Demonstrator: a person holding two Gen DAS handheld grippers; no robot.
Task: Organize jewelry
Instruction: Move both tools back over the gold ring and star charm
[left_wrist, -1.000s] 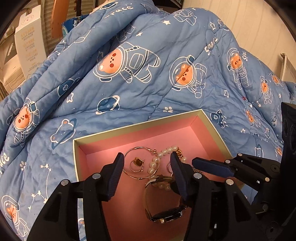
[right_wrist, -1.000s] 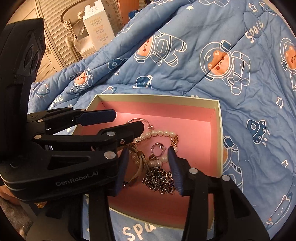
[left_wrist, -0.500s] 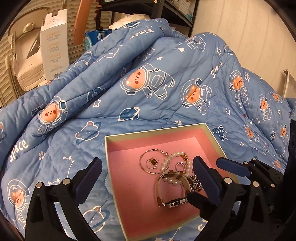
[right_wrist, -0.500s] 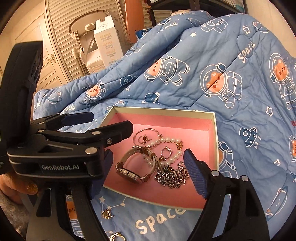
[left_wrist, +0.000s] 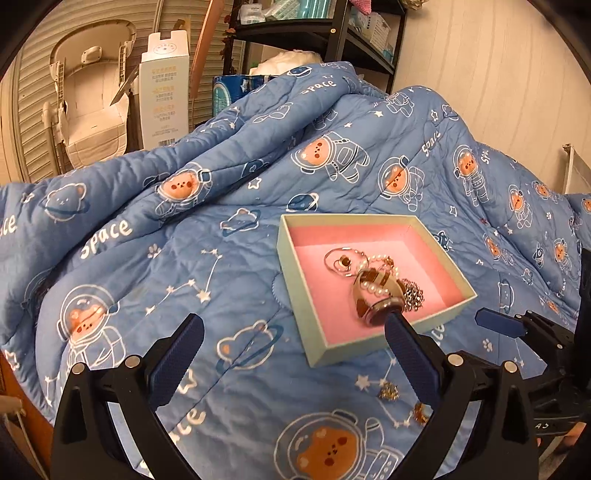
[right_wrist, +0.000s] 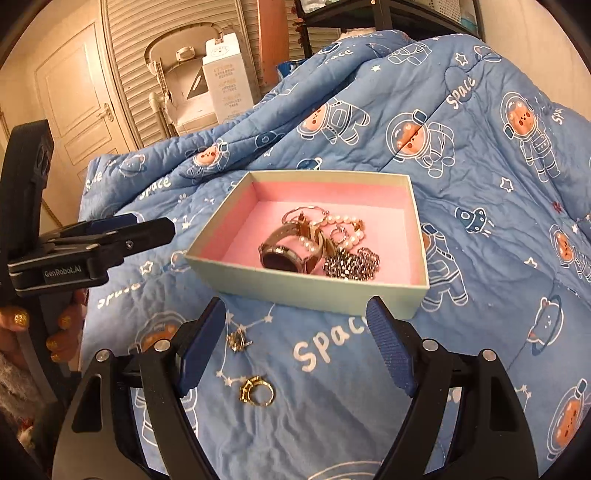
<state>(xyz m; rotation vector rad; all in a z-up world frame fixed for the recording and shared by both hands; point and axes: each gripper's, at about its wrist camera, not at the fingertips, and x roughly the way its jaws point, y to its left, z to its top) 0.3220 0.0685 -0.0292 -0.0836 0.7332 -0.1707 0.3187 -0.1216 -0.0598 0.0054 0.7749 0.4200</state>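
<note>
Blue quilt (right_wrist: 480, 229) bears pink-lined box (right_wrist: 306, 286) holding watch (right_wrist: 284, 254), pearls (right_wrist: 341, 221), chain (right_wrist: 351, 264).

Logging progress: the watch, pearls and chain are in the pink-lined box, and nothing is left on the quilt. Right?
Not quite. The right wrist view shows a gold ring and a small charm lying on the quilt in front of the box; the rest is correct.
</note>
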